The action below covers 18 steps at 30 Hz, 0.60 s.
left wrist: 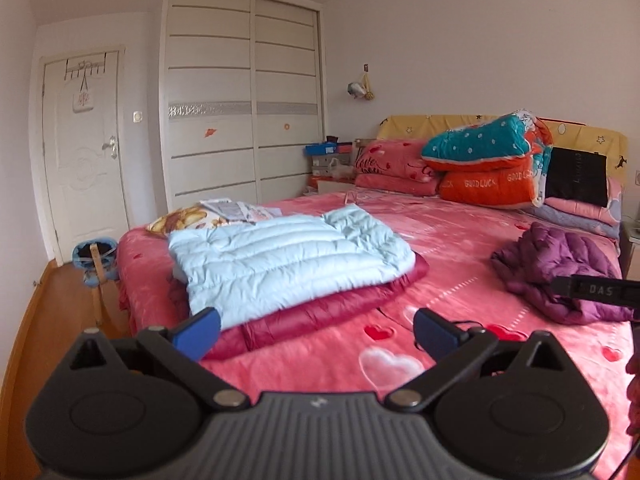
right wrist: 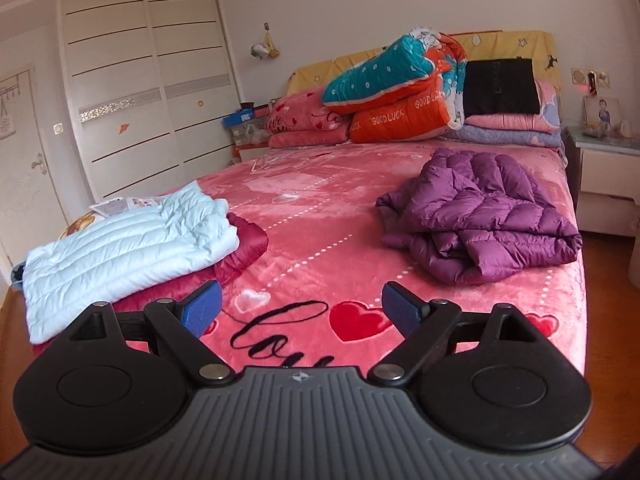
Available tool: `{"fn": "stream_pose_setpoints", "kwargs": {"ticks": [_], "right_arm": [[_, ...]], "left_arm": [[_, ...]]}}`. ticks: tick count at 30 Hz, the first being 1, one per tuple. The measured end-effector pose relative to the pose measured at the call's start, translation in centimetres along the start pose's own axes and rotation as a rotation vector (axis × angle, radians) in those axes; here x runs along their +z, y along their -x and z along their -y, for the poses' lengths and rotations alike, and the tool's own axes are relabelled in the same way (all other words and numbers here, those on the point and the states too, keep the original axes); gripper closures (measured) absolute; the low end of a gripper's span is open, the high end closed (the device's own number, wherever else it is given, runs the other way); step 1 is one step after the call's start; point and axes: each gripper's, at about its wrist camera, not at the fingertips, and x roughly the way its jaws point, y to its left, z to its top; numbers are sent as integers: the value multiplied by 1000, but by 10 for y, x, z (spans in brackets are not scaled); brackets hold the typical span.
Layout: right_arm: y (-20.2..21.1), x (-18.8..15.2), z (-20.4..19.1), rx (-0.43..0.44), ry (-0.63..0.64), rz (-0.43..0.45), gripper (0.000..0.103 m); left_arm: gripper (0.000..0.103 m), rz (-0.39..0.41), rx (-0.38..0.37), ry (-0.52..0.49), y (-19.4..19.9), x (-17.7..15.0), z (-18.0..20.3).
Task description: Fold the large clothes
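Observation:
A folded light blue down jacket [left wrist: 280, 252] [right wrist: 120, 248] lies on a folded dark red jacket [left wrist: 320, 316] [right wrist: 240, 248] at the left of the pink bed [left wrist: 460, 264] [right wrist: 320, 208]. A crumpled purple down jacket [left wrist: 560, 268] [right wrist: 488, 216] lies on the bed's right side. My left gripper [left wrist: 316, 332] is open over the bed's near edge, empty, its left pad beside the red jacket. My right gripper [right wrist: 302, 312] is open and empty above the pink blanket, short of the purple jacket. A black part of the right gripper [left wrist: 596, 292] shows at the right edge of the left wrist view.
Pillows and folded quilts [left wrist: 480, 160] [right wrist: 400, 92] are stacked against the yellow headboard [right wrist: 500, 46]. Papers and a cushion [left wrist: 224, 212] lie at the bed's far left. A white wardrobe [left wrist: 240, 100], a door [left wrist: 84, 152], a nightstand [right wrist: 604, 168] and wooden floor [left wrist: 52, 312] surround the bed.

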Motion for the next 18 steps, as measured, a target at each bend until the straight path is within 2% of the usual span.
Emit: {"fn": "stream_pose_setpoints", "kwargs": {"ticks": [6,13,18], "right_arm": [[31,-8,-13,57,44,2,0],[61,-21,-27,118,96,-11,0],[76,-23,-33,141,121,4,0]], "left_arm": [[1,-46,29,79,25,-15,-6],[1,-69,151,113,50,-36,-14],[1,-81,194,122,62,-44,-15]]}}
